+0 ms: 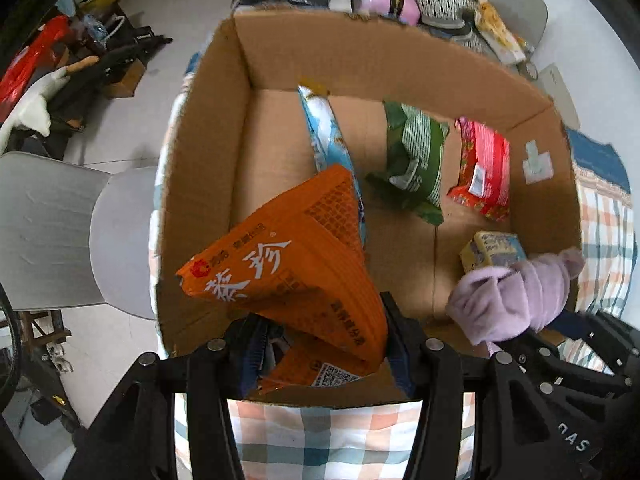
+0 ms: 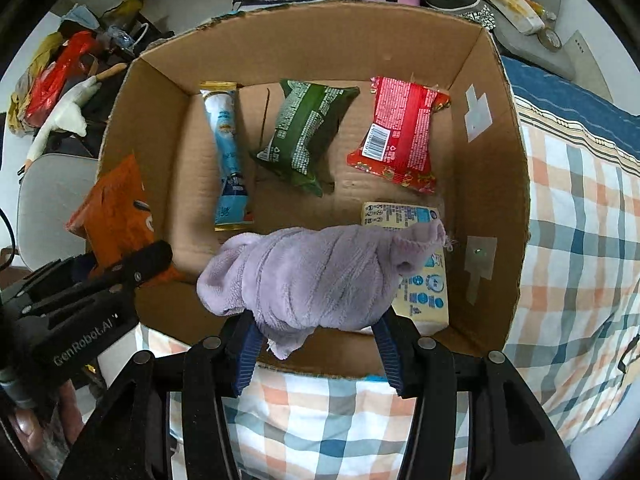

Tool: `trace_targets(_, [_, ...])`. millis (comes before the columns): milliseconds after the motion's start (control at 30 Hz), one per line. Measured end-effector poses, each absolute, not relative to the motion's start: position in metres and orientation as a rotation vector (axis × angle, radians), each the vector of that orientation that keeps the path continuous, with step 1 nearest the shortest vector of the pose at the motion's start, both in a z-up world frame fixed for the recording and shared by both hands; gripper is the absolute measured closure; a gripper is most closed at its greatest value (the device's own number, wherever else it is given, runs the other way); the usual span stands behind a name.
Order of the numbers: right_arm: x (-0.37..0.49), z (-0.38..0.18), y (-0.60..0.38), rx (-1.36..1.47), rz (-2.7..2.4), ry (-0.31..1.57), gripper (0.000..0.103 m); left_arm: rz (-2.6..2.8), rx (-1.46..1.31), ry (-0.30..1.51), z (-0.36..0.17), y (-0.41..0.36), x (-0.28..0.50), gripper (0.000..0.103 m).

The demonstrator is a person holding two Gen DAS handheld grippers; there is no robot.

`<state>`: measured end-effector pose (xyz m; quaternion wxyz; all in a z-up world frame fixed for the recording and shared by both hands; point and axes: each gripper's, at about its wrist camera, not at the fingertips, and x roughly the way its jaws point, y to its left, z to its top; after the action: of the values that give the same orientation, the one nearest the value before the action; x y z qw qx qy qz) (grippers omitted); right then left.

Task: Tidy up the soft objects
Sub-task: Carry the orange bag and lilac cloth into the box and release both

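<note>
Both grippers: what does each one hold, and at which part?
Left gripper grips the orange packet at its lower end. Right gripper grips the purple cloth around its middle.

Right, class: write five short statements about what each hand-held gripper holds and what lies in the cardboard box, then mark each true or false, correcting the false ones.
1. The left hand-held gripper grips an orange packet. True.
2. The right hand-held gripper is empty. False: it holds a lilac cloth.
3. The green packet lies between the blue and red packets. True.
4. The cardboard box rests on bare wood. False: on checked fabric.
5. The yellow carton lies outside the box. False: inside.
</note>
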<state>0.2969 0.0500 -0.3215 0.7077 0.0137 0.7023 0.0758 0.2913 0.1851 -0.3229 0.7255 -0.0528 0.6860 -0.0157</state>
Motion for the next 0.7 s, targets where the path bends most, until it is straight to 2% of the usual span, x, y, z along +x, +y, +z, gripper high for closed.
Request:
trace_targets(167, [0.302, -0.333, 0.047, 0.037, 0.158, 1.607, 0.038, -0.028, -0.121, 1.553, -0.331, 0.184, 0.292, 0.052])
trace_targets(267, [0.301, -0.332, 0.045, 0.035, 0.148, 1.606, 0.037, -0.026, -0.126, 1.544, -0.33, 0.185, 0.292, 0.05])
trace_targets(300, [0.301, -0.332, 0.045, 0.038, 0.149, 1.609, 0.037, -0.028, -0.124, 1.538, -0.329, 0.184, 0.292, 0.047])
trace_targets(367, [0.3, -0.33, 0.044, 0.029, 0.139, 1.603, 0.037, -0.027, -0.121, 1.519, -0.324, 0.185, 0.292, 0.032])
trace_targets(400, [0.3, -0.329, 0.043, 0.03, 0.14, 1.6, 0.036, -0.024, -0.122, 1.512, -0.322, 0.185, 0.292, 0.031])
trace_targets(467, [0.301, -0.326, 0.042, 0.029, 0.135, 1.596, 0.034, -0.017, -0.125, 1.493, -0.317, 0.185, 0.291, 0.021])
trace_targets(533, [0.301, -0.323, 0.041, 0.024, 0.131, 1.588, 0.03, -0.008, -0.124, 1.481, -0.312, 0.186, 0.291, 0.018])
trace_targets(700, [0.302, -0.316, 0.031, 0.011, 0.096, 1.567, 0.006, 0.013, -0.147, 1.443, -0.302, 0.193, 0.288, 0.011])
